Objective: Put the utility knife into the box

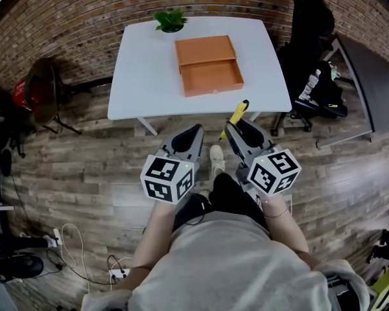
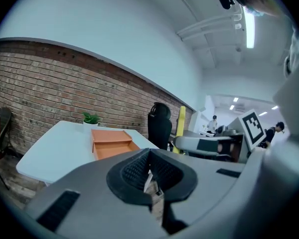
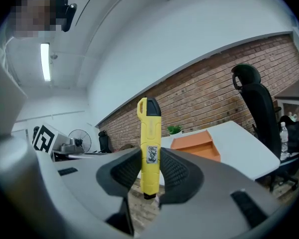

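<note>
Ahead of you, a white counter [image 1: 142,76] stands on the wooden floor [image 1: 84,167]. An open orange box [image 1: 207,63] lies near its middle. A small green potted plant [image 1: 170,21] sits at the far edge, just beyond the box's far left corner.

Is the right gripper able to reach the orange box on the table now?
Probably yes, after a step forward: the right gripper holds the utility knife short of the table, and nothing stands between it and the open box.
</note>
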### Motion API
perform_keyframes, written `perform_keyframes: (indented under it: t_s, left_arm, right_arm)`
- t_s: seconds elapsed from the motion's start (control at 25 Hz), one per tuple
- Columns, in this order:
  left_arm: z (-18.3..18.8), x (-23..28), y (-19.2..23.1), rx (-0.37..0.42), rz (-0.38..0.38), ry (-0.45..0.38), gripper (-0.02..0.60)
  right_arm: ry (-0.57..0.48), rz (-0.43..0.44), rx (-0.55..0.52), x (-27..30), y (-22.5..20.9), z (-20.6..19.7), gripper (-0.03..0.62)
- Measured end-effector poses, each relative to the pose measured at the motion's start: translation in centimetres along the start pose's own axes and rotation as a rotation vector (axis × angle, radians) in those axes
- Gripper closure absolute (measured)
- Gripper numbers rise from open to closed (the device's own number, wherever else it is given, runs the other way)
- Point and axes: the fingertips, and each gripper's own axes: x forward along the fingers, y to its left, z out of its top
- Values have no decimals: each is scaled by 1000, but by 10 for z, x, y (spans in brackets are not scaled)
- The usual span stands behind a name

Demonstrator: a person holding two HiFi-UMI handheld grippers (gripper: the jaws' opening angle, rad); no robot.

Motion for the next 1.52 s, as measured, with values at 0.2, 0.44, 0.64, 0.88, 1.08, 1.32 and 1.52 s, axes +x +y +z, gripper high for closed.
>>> perform_keyframes:
  t_s: [0.2,0.44,0.64,0.88,1.08,1.32,1.52]
  left_arm:
    - [17,31,30,-15,30,-3,575]
    - [43,90,66,-13,74,4,575]
    - [68,136,94,-31,121,-5,575]
    - [84,177,126,-61,184,-16,575]
    - [90,198,142,-96,222,-26,575]
    - [83,205,155,-137,252,-17,575]
    - [70,203,165,-186,262,-3,575]
  right_arm:
    - [10,34,-16,43,-27,20,482]
    - [20,72,-18,96,-77,46,482]
    - [39,120,-30,142,-115,75,482]
    - [55,178,-37,185,-146,93,482]
    - [88,213,-44,208,-164,96,482]
    - [131,254,-30,228,-165,87,482]
    - [168,271,-39,241,-161,78,482]
